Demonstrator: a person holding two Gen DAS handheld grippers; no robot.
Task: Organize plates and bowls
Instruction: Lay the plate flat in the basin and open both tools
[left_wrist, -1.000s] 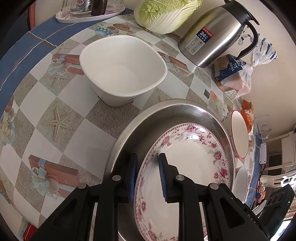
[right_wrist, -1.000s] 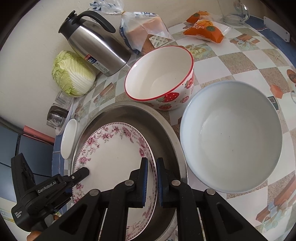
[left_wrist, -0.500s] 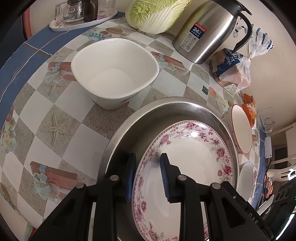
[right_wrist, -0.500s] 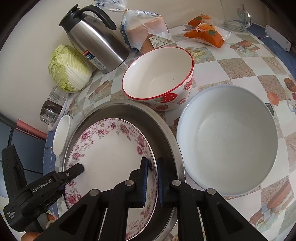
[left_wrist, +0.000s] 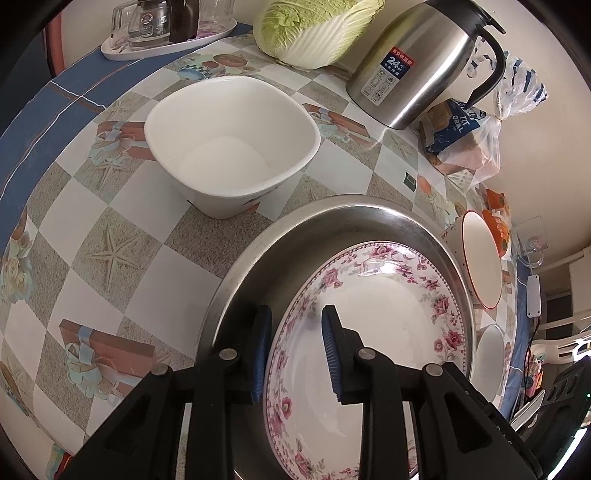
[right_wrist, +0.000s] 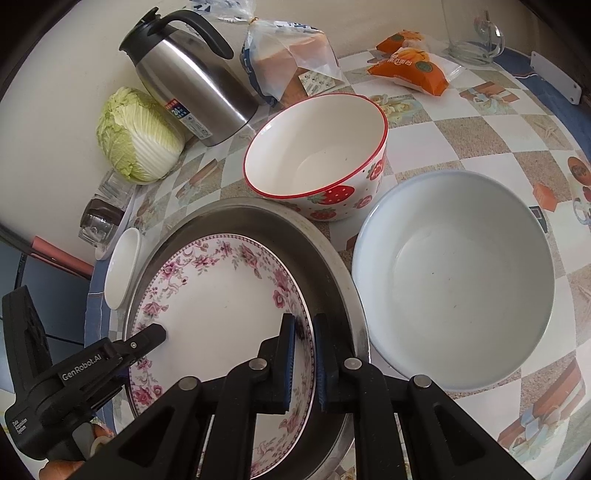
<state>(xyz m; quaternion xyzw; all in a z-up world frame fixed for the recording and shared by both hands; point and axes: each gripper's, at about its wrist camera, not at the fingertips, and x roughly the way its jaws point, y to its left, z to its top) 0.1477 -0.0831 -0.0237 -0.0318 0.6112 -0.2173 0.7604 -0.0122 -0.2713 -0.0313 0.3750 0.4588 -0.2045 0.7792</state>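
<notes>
Right gripper (right_wrist: 303, 360) clamped on near-right rim of floral plate (right_wrist: 221, 295), which sits inside steel basin (right_wrist: 332, 258). Left gripper (left_wrist: 293, 352) jaws opening, straddling the plate's near-left rim, pads not pressing. Plate looks stiff, glazed, slippery, breakable; likely moderate weight, best pinched at the rim on opposite sides. Both grippers point steeply down. Strawberry bowl (right_wrist: 317, 158), pale bowl (right_wrist: 458, 280), white square bowl (left_wrist: 231, 144) stand beside the basin.

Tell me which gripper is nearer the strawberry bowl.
Right. The right gripper grips the floral plate's rim on the strawberry bowl's side; the left gripper, fingers opening, straddles the far rim.
</notes>
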